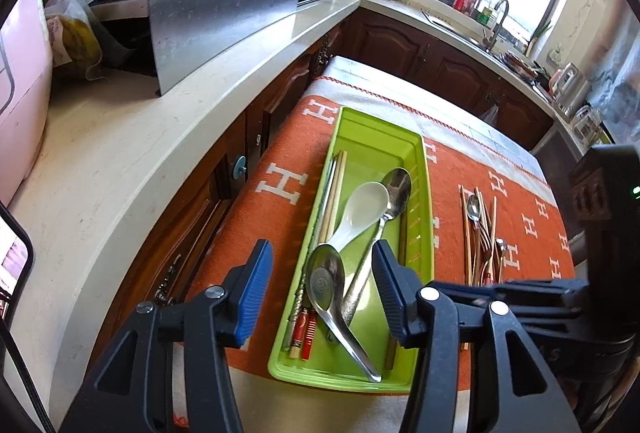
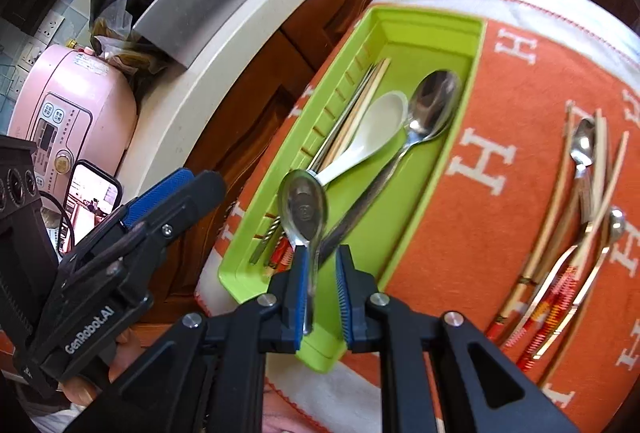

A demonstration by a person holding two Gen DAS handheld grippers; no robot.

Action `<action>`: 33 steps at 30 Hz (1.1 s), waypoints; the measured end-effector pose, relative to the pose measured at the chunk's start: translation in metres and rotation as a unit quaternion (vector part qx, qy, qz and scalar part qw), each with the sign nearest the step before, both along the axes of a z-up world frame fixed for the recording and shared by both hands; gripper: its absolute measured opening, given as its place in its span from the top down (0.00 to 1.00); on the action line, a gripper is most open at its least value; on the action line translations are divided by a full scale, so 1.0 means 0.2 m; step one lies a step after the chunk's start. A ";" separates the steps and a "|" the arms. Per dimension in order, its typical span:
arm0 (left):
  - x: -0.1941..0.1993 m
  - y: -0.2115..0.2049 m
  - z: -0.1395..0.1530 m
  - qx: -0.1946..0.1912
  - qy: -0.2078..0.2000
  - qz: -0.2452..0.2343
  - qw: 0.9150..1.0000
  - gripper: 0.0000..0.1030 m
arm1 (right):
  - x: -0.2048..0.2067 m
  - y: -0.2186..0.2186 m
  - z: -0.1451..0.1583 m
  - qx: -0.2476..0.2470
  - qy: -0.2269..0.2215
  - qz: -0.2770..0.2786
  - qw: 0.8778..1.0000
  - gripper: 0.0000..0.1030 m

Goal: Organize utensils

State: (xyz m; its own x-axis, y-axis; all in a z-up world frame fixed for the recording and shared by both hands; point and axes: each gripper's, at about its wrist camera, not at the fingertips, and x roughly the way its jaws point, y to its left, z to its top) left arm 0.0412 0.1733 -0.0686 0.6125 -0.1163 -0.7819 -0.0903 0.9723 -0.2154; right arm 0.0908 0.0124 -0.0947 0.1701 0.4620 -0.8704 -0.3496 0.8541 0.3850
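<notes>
Left gripper [image 1: 322,289]: spread, empty, above the near end of the green tray [image 1: 425,169].
Right gripper [image 2: 322,297]: jaws narrow; metal soup spoon [image 2: 303,211] handle between them, against the left pad; grip uncertain.
Loose utensils [image 2: 576,217]: on the orange cloth [image 2: 500,81], right of the tray.
Risk: a one-sided hold could let the spoon swing or drop onto the white spoon [image 2: 376,131]; it might clatter out over the tray's near edge.

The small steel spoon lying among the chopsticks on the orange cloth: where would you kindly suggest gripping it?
Grip the small steel spoon at its slim neck just below the bowl, coming from above, jaws across it; lower down, chopsticks cross it.
</notes>
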 end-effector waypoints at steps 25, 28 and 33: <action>0.12 -0.84 -0.03 0.047 0.005 -0.169 0.985 0.32 | -0.02 -0.88 -0.01 -0.065 -0.101 -0.184 0.976 0.86; 0.13 -0.90 -0.06 0.046 0.010 -0.175 0.983 0.32 | -0.02 -0.92 -0.05 -0.062 -0.092 -0.187 0.976 0.86; 0.14 -0.94 -0.13 0.058 0.020 -0.168 0.984 0.32 | -0.01 -0.96 -0.11 -0.053 -0.078 -0.191 0.977 0.86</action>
State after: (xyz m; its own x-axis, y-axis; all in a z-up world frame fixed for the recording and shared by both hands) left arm 0.0684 -0.0147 -0.0937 0.5229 -0.2161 -0.8246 0.2340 0.9666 -0.1049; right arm 0.0891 -0.1791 -0.1162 0.4468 0.2475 -0.8597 -0.0442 0.9659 0.2551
